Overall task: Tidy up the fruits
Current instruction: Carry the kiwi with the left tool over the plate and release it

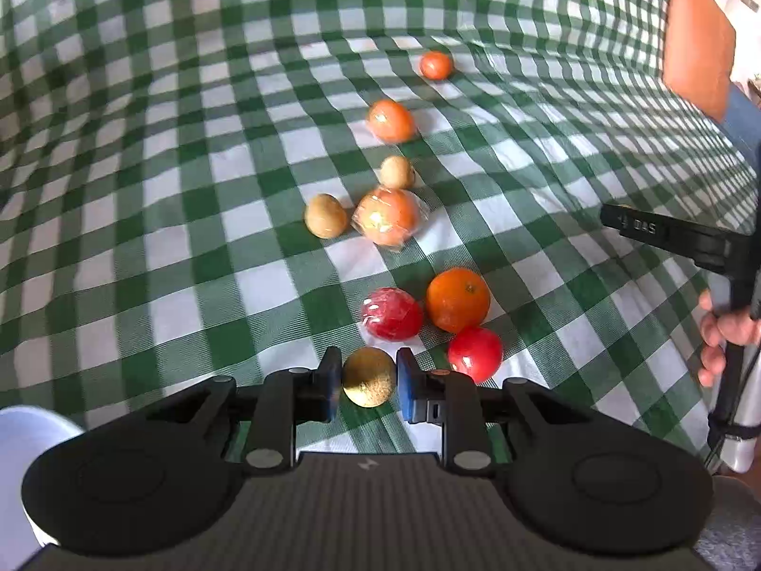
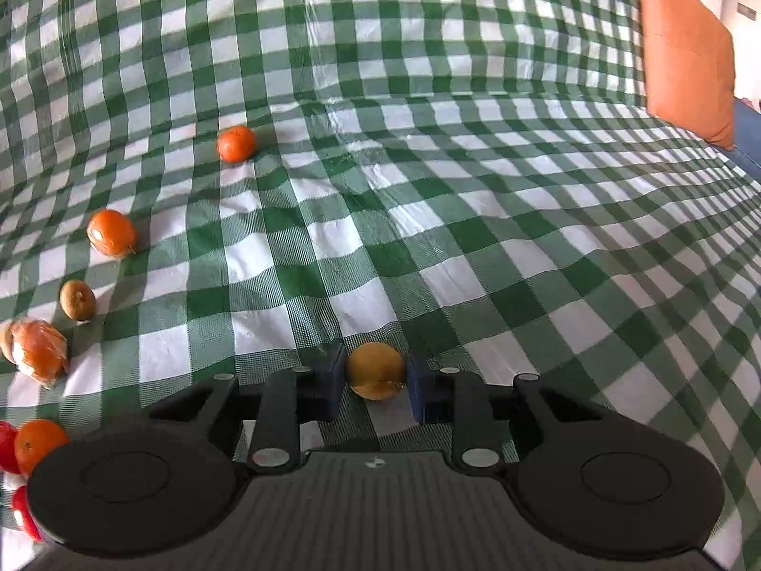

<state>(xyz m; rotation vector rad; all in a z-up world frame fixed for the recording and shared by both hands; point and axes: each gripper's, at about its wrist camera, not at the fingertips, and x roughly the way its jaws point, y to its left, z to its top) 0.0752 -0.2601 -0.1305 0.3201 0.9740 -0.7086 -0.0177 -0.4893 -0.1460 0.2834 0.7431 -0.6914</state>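
Gripping a small golden-brown fruit point(image 1: 368, 377), the left gripper point(image 1: 368, 383) is pinching it between its blue pads, jaws closed snugly on both sides of it. This fruit is round with a rough, matte, speckled skin, and it is sitting just above the checked cloth point(image 1: 190, 190).

Right beside it, the red apple point(image 1: 474, 353) is lying smooth and glossy, touching an orange point(image 1: 457, 300) with dimpled peel; a second red apple point(image 1: 392, 313) is shining under crinkled plastic wrap. Further off, a wrapped orange point(image 1: 387, 216) is resting between two dull tan kiwis point(image 1: 326, 215), and two more oranges are lying beyond.

The right gripper point(image 2: 375, 376) is likewise clamping a kiwi point(image 2: 375, 371), a smooth yellowish-brown ball held tight between its pads, well apart from the other fruit at the left edge of its view. In the left view a hand point(image 1: 727, 333) is holding that gripper's black handle.

The cloth is soft green-and-white gingham, wrinkling over a cushioned surface. An orange pillow point(image 2: 685, 52) is leaning at the far right.
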